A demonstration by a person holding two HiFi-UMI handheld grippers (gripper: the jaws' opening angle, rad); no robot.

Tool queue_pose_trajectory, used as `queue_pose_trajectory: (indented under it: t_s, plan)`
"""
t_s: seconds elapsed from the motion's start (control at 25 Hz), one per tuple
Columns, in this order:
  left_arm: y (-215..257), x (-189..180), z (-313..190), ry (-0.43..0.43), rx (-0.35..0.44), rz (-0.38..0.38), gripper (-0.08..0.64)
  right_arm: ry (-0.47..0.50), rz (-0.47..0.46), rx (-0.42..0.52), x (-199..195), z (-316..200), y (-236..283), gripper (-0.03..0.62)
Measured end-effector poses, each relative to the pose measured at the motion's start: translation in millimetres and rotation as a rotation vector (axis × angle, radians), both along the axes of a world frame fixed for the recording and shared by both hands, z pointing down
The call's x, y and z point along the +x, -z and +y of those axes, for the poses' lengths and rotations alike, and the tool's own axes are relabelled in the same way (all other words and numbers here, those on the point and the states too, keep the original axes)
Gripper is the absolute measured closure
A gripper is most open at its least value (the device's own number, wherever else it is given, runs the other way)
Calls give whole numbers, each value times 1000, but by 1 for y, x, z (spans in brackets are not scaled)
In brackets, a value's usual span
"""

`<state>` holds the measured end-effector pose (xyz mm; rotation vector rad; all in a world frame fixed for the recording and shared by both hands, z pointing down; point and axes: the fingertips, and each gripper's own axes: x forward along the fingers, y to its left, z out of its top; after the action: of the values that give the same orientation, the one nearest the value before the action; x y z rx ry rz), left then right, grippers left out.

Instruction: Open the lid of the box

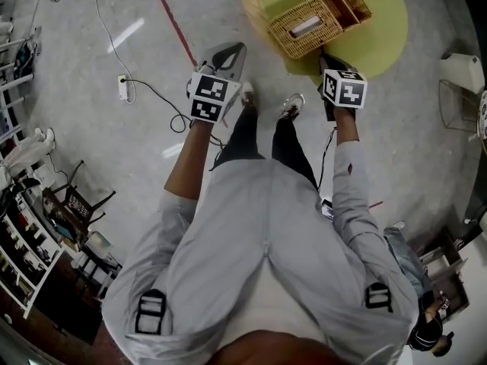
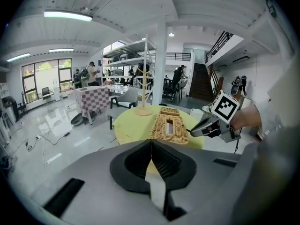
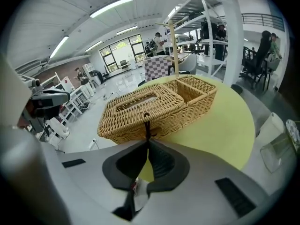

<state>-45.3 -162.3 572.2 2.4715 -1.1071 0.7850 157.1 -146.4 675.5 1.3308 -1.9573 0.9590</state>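
Right gripper (image 3: 148, 142) is clamped on the dark cord loop (image 3: 147, 127) at the near front of the woven wicker box (image 3: 140, 108), on the round yellow-green desk (image 3: 225, 125). That's likely its lid pull. Left gripper (image 2: 151, 143) waits closed, empty.

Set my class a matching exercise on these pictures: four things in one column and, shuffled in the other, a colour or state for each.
1 wicker box
2 round table
3 left gripper
4 right gripper

A jaws shut on the lid's dark loop
B yellow-green
C lid down
D jaws shut on nothing

Pairs: 1-C, 2-B, 3-D, 4-A.
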Motion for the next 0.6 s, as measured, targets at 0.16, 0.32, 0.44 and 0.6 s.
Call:
queue_pose_trajectory:
  t_s: [0.16, 0.32, 0.44, 0.6]
  plan:
    - [3, 2, -3, -10, 6, 2, 531, 19, 38, 12, 5, 1, 9, 563]
    - [8, 3, -8, -23, 16, 7, 531, 33, 54, 32, 5, -1, 24, 565]
    - [15, 7, -16, -33, 30, 15, 531, 47, 64, 49, 4, -7, 36, 565]
    - [27, 11, -26, -49, 46, 28, 531, 61, 82, 72, 3, -16, 55, 565]
